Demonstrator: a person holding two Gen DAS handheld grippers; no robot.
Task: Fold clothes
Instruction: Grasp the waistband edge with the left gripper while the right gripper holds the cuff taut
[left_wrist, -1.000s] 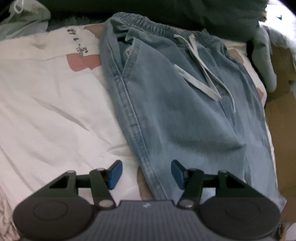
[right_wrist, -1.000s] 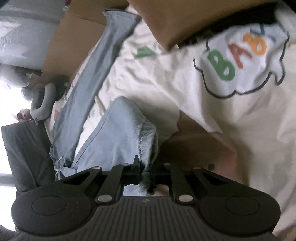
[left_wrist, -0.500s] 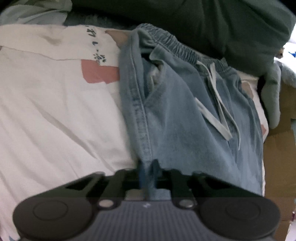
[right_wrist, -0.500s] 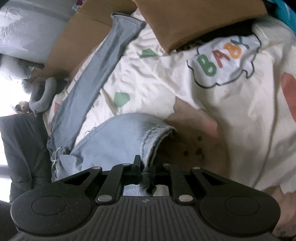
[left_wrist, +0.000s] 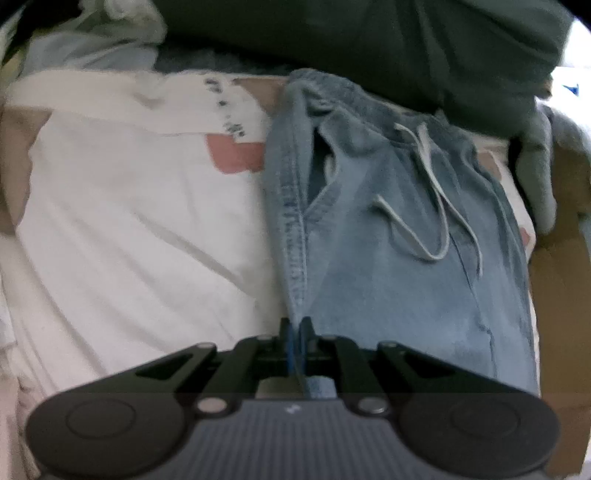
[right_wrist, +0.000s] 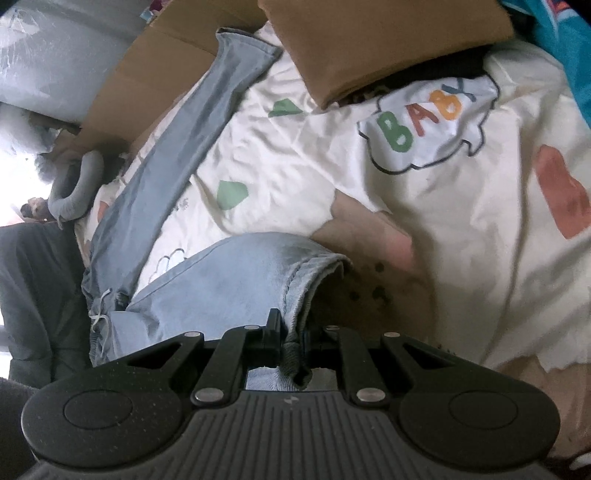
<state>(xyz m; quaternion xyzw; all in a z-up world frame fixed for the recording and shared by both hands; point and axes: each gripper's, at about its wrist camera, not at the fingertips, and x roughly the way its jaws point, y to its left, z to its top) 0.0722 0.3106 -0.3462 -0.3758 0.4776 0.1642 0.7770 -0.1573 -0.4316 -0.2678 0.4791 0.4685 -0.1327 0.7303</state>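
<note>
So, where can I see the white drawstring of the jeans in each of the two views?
Left wrist: drawstring lies right of centre, looping down from the waistband.
Right wrist: drawstring shows small at the left edge, near the waistband.
Shared landmark: the grey plush toy.

I see a cream bedsheet (right_wrist: 461, 206) printed with "BABY" in coloured letters, green shapes and a red patch. A brown cushion (right_wrist: 376, 40) lies on its far edge, cardboard (right_wrist: 155, 70) beside it. From the left camera, a dark green cloth (left_wrist: 369, 48) lies bunched along the sheet's far side.
</note>
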